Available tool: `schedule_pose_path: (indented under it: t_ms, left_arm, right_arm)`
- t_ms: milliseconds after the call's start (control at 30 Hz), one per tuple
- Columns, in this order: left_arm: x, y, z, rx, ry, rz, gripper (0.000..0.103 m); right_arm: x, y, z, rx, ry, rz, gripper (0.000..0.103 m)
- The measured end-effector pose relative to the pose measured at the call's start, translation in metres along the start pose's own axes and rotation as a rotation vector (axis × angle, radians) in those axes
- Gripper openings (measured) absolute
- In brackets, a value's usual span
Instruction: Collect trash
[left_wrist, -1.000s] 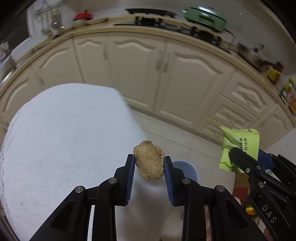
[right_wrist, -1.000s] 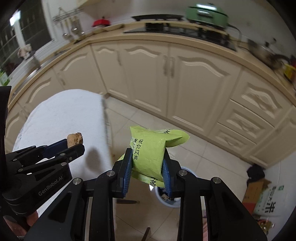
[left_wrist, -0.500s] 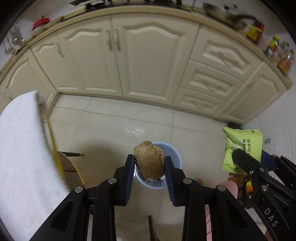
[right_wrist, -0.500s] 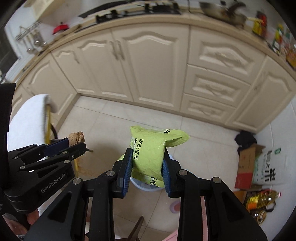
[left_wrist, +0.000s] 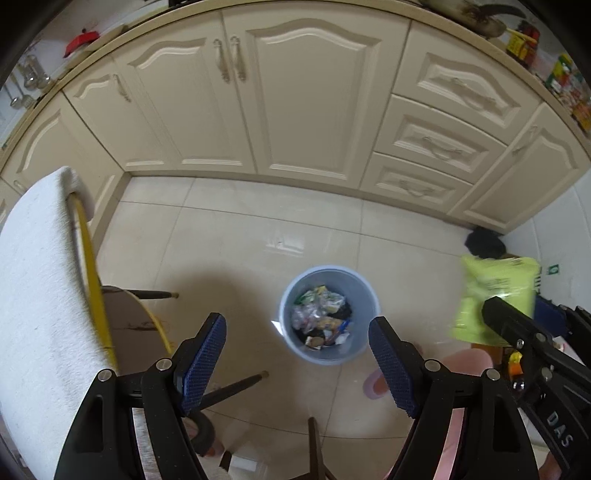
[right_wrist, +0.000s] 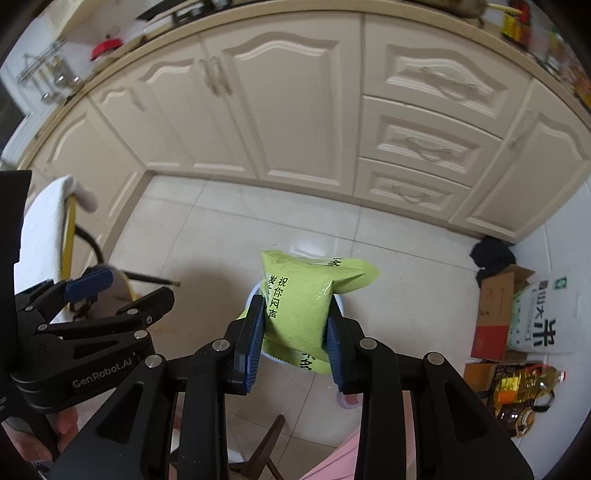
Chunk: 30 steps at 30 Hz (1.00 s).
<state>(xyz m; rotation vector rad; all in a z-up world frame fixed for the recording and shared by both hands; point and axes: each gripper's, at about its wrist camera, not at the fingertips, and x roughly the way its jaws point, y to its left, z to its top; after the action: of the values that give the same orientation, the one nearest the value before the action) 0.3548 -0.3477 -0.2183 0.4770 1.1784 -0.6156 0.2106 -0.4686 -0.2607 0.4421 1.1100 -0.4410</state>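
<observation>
**Dropping trash into the floor bin, one gripper empty, one letting go**

While both grippers are pointing steeply down at a tiled kitchen floor, the step in hand appears to be the drop into the bin. The left gripper (left_wrist: 297, 349) is spreading its jaws wide, and nothing is sitting between its blue pads (left_wrist: 205, 354). Framed directly between them, down on the floor, is a pale blue bin (left_wrist: 325, 354), already holding a jumble of wrappers and scraps.

The right gripper (right_wrist: 295, 336) is reaching over the same bin, whose rim (right_wrist: 255, 291) is peeking out from behind a lime green snack packet (right_wrist: 299, 299). That packet is sitting upright between the right jaws, which are opening. The pads are looking as if they are still brushing its sides, though whether they are truly pressing is hard to say. From the left camera the packet (left_wrist: 495, 291) is appearing blurred at the far right, off to the side of the bin rather than squarely above it.

To do this step well, the right hand is probably best kept over the middle of the bin opening until the packet has slipped free. A light, puffy packet is likely to drift as it falls, so a low, centred release is looking safer than a high one.

A white cloth-covered table (left_wrist: 37, 295) is standing at the left, with a chair leg (left_wrist: 232, 387) beneath the grippers. Cream cabinets (left_wrist: 295, 92) are running along the back. A cardboard box (right_wrist: 495, 314) and an oil bottle (right_wrist: 521, 391) are sitting well to the right, clear of the drop.
</observation>
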Motion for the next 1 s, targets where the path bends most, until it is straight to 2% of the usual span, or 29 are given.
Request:
schedule_pose_path:
  t_ms: [33, 67, 100, 167, 567, 733, 1000]
  left_arm:
    - [-0.003, -0.001, -0.003, -0.003, -0.002, 0.006, 0.076]
    - [-0.004, 0.000, -0.004, -0.008, -0.005, 0.014, 0.076]
    - [-0.006, 0.001, -0.006, -0.016, -0.010, 0.027, 0.077]
    - [-0.009, 0.003, -0.011, -0.024, -0.016, 0.034, 0.077]
    - [-0.027, 0.004, -0.032, -0.016, -0.038, 0.018, 0.077]
    - [-0.048, 0.009, -0.053, -0.064, -0.071, 0.040, 0.077]
    - [-0.100, 0.017, -0.105, -0.205, -0.165, 0.068, 0.077]
  right_arm:
    - [0.000, 0.000, 0.000, 0.004, -0.004, 0.004, 0.080]
    - [-0.002, 0.001, 0.001, 0.008, -0.025, 0.003, 0.091]
    - [-0.005, 0.002, 0.000, 0.009, -0.050, -0.009, 0.097]
    - [-0.008, 0.004, 0.000, -0.001, -0.067, -0.051, 0.097]
    - [-0.010, 0.003, -0.006, -0.006, -0.035, -0.051, 0.097]
    - [-0.028, 0.009, -0.012, -0.043, -0.085, -0.060, 0.097]
    - [-0.062, 0.020, -0.029, -0.086, -0.182, -0.040, 0.097]
